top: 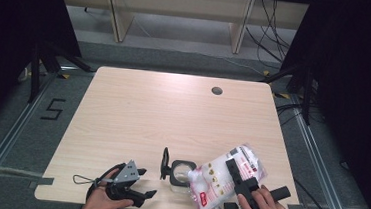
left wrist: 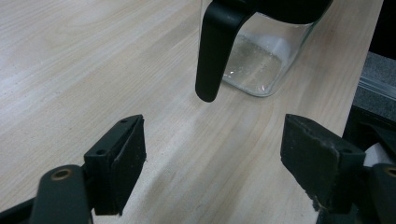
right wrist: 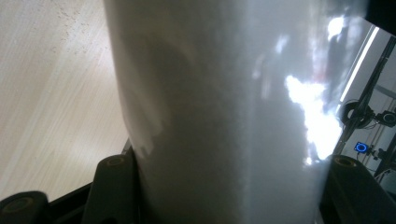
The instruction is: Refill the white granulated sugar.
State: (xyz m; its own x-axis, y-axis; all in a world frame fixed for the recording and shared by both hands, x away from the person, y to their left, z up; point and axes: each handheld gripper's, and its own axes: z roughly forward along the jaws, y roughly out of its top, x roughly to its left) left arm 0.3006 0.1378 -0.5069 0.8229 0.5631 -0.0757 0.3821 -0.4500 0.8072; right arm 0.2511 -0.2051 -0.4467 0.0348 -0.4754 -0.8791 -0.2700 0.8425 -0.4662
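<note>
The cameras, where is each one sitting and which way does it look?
High view: above the table, looking forward and down; both hands, both tools.
Left gripper view: on the left tool, facing the glass jug; open jaws.
Right gripper view: on the right tool, facing its clamped white bag.
Shared: jug, bag.

The left gripper (top: 139, 182) is black, topped by a grey three-cornered plate with small screw holes, and a thin black cable loops off to its left. Its jaws carry thick, square, matt pads (left wrist: 128, 158) on arms with brass-coloured rivets. The right gripper (top: 240, 181) is black too, with a stubby grip jutting right.
</note>
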